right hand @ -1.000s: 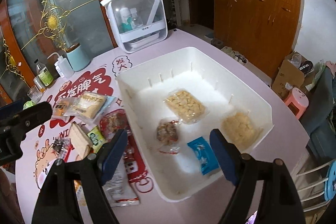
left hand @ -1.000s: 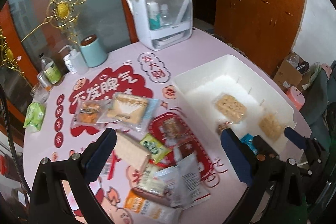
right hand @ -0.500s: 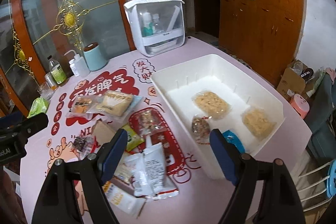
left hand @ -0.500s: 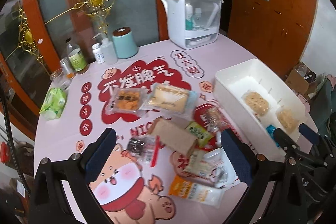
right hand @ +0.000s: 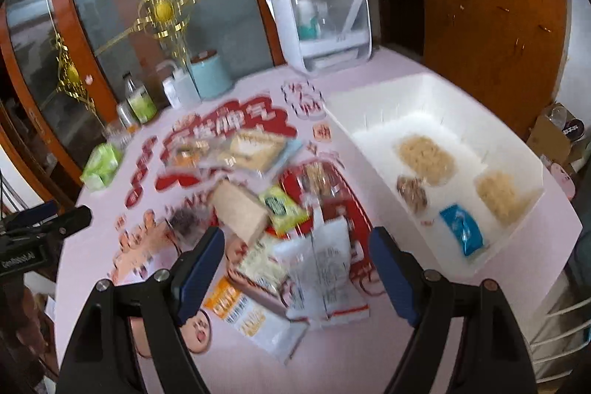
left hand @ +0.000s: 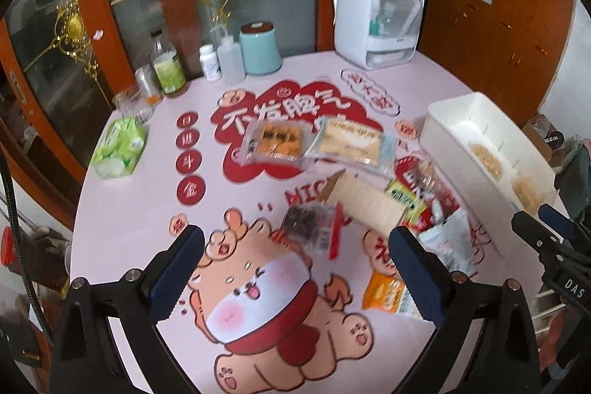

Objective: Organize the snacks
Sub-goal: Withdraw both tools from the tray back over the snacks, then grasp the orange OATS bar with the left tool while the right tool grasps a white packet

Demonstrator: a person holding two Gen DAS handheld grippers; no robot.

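Several snack packets lie in a loose pile on the pink round table: a tan cracker block, a dark-filled clear packet, an orange packet, a white pouch. A white bin at the right holds several snacks, among them a blue packet. My left gripper is open and empty above the table's near side. My right gripper is open and empty above the pile, left of the bin.
At the table's far edge stand a white lidded organiser, a teal canister, bottles and a glass. A green tissue pack lies at the left. Wooden cabinets are behind.
Both grippers have swung left, away from the bin, and now face the snack pile and the table's left half. Both stay open and empty.
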